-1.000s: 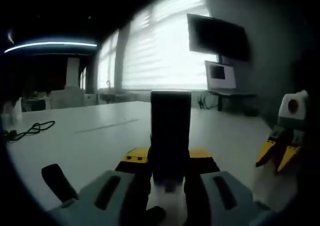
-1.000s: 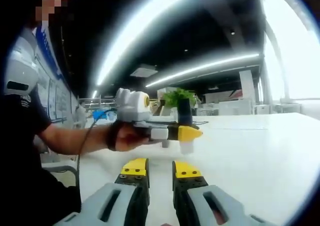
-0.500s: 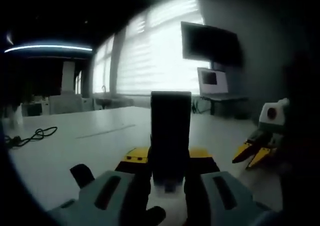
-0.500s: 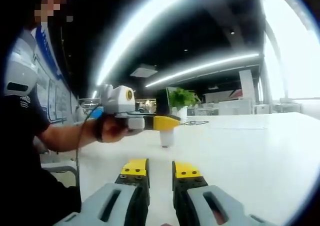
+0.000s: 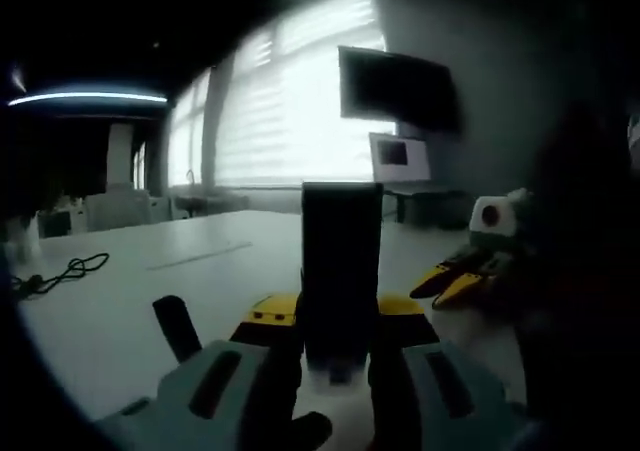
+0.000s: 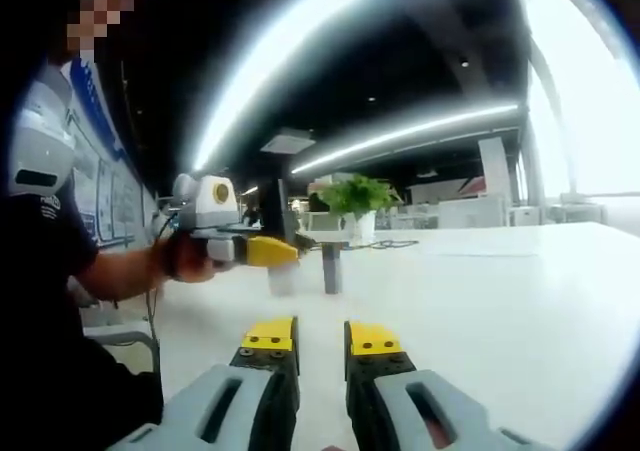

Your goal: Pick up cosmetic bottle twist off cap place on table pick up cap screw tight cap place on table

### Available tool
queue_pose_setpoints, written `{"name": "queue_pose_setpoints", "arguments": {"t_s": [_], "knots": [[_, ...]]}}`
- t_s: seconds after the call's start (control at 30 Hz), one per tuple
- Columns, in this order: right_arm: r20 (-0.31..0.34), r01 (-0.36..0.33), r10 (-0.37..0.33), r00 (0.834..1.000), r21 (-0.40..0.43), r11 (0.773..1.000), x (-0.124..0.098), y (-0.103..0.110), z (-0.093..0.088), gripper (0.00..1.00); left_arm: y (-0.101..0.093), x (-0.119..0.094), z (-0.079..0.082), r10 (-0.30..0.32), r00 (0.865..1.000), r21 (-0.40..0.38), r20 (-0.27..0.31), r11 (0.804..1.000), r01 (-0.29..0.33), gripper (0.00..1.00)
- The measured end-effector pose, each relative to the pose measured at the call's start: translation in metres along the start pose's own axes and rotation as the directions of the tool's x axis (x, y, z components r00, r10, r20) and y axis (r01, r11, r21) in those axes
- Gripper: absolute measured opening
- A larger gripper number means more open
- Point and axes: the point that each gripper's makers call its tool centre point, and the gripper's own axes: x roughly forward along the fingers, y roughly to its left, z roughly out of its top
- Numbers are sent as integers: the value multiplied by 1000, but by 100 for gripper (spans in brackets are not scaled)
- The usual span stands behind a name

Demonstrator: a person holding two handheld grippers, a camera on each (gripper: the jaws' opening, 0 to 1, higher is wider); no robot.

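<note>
**Left tongs hold the bottle above the table**

We see our left gripper (image 5: 335,316) clenched on a tall dark rectangular cosmetic bottle (image 5: 341,261), upright between its yellow-tipped jaws, above the wide white table (image 5: 120,301). Our right gripper (image 6: 318,339) carries nothing, its jaws a narrow gap apart over the same table. In the right gripper view, a small dark post-like object (image 6: 331,267), perhaps the cap, stands on the table just beside the left gripper. A black cable (image 5: 55,271) lies farther across the table.

Open office: long white table (image 6: 500,281), wall monitor (image 5: 398,91), blinds (image 5: 290,111).
</note>
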Motion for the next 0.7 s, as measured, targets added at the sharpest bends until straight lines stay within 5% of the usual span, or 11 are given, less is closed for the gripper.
{"name": "queue_pose_setpoints", "arguments": {"t_s": [0.4, 0.7], "knots": [[-2, -2, 2, 1000, 15, 1000, 0, 0, 0, 12, -20, -24, -17, -95, 995, -1, -12, 995, 95, 15], [-5, 2, -2, 1000, 25, 1000, 1, -1, -1, 11, -40, -26, -34, -205, 978, -29, -41, 979, 204, 15]]}}
